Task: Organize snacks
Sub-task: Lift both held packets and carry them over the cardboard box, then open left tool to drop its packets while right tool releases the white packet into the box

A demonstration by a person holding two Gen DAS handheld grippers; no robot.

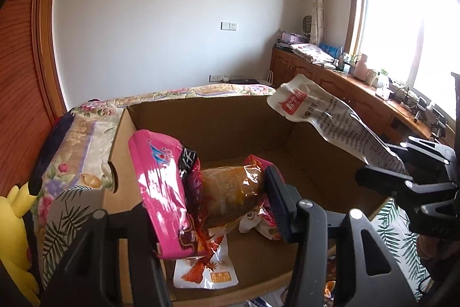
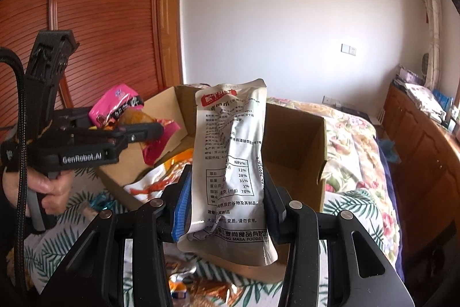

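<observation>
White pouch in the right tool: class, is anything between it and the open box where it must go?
Nothing visible blocks it. The white pouch, held by the right tool, hangs above the cardboard box, whose top is open. The left tool holds the pink packet over the box's other side.

Daylight floods in from the window (image 1: 408,28) to the right of the left fingers, blown out to white glare, the white wall (image 2: 287,19) evenly bright, cardboard box (image 1: 230,128) interior shadowed, fisheye bending edges into dark vignetted corners, near fingers slightly soft.
</observation>
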